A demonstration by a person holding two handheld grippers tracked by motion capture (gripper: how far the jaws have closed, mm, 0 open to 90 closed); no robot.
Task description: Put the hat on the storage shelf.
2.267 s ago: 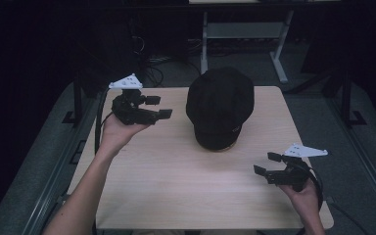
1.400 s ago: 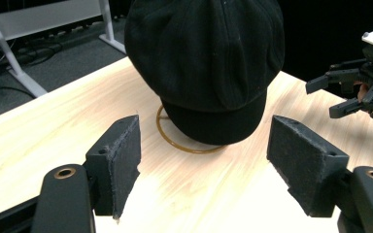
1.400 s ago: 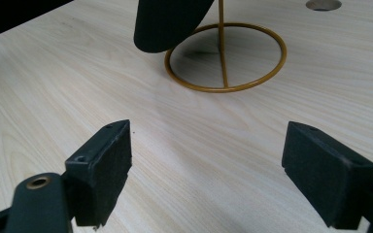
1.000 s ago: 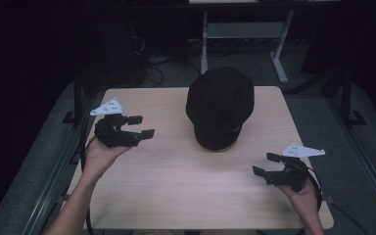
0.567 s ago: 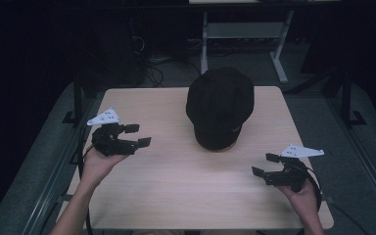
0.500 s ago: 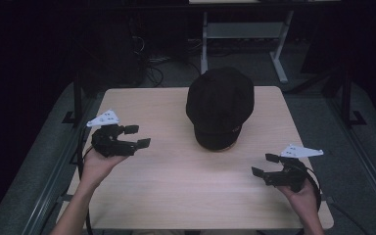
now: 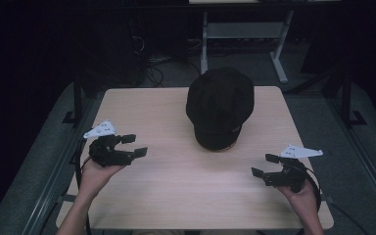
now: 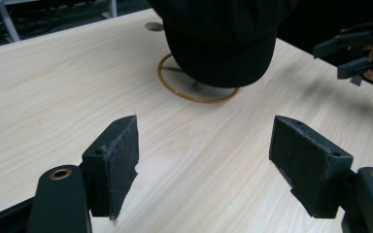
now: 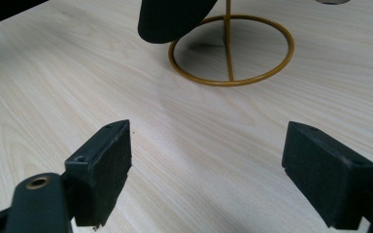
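Centrally, black cap on gold wire stand, both tools empty

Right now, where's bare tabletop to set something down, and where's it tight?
Bare: the near middle of the table between the left gripper and right gripper, and the far-left corner beside the black cap. Tight: the far centre-right, where the cap sits on its gold wire stand.

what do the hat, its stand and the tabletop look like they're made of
Hat: black cloth, matte, faint ribbed weave, likely wool or cotton. Stand: thin bent rod, probably metal, mustard-gold coating with slight sheen. Tabletop: pale wood grain, smooth and even, possibly laminate rather than solid wood.
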